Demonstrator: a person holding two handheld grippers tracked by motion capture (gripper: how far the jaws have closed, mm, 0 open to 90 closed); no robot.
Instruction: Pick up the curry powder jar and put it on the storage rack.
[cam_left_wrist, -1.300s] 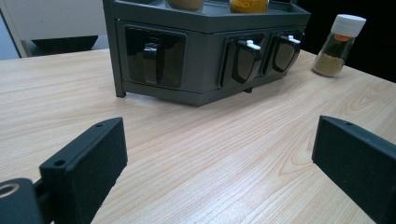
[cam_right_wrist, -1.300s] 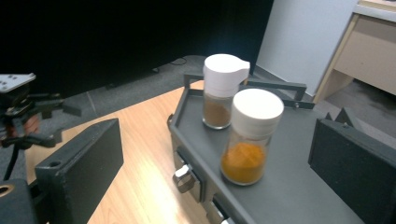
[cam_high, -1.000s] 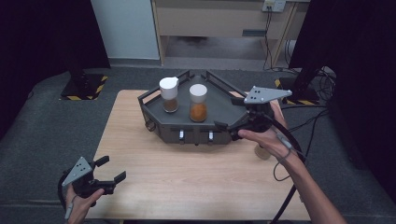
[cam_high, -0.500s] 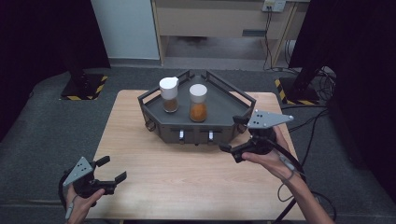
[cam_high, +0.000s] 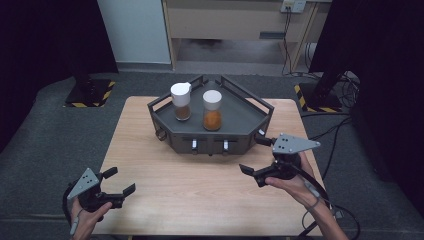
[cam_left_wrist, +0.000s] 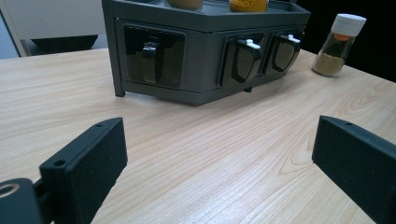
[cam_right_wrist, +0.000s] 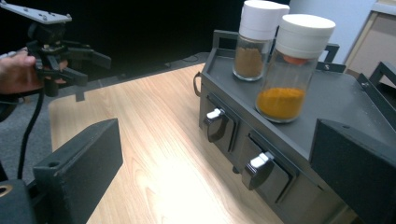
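While both claws gape, two jars (cam_high: 212, 110) stand — racked.

Each hand-held gripper (cam_high: 261, 161): blk jaws w/ screw holes, grey triangular plate, blk cable.

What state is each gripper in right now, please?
Left gripper: open, jaws wide apart, holding nothing, above the table's near left corner.
Right gripper: open, holding nothing, near the grey rack's front right side.
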